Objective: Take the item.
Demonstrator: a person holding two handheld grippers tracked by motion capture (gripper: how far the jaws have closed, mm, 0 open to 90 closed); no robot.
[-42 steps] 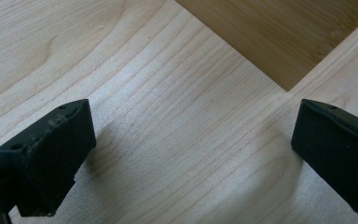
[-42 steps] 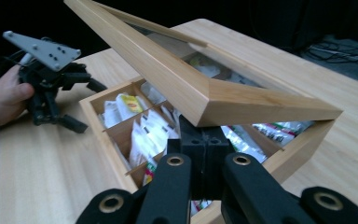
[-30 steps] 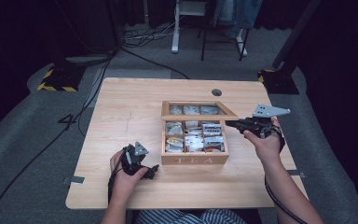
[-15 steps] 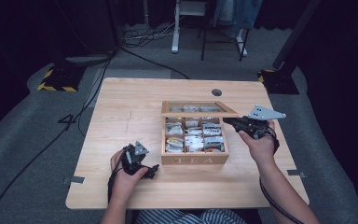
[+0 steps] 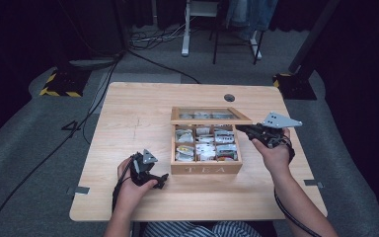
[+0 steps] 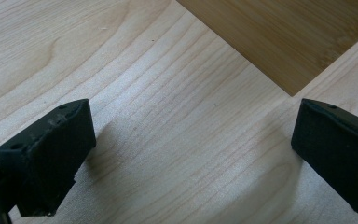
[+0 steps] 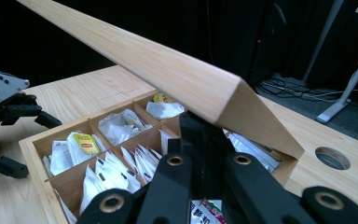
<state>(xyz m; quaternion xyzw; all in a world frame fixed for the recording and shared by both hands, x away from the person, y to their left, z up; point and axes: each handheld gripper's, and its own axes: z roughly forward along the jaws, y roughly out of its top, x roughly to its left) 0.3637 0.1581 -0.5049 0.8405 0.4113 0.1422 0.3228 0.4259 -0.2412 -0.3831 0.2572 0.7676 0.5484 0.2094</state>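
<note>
Over on the left, the left gripper (image 5: 150, 173) sat low on the table (image 5: 138, 113) in the person's left hand, just off the tea box's front left corner. In the left gripper view its two black jaws stood wide apart, released, with bare wood grain between them and a corner of the tea box (image 6: 284, 37) at the top edge.

Moving to the middle, the tea box (image 5: 206, 169) lay on the table, its compartments packed with tea bags (image 5: 206, 148), and its glass-paned lid (image 5: 209, 115) was raised partway at the far side.

On the right, the right gripper (image 5: 244, 129) was up at the lid's right front corner. The right gripper view showed its jaws drawn tight together, the tips under the lid's (image 7: 177, 79) wooden edge.
</note>
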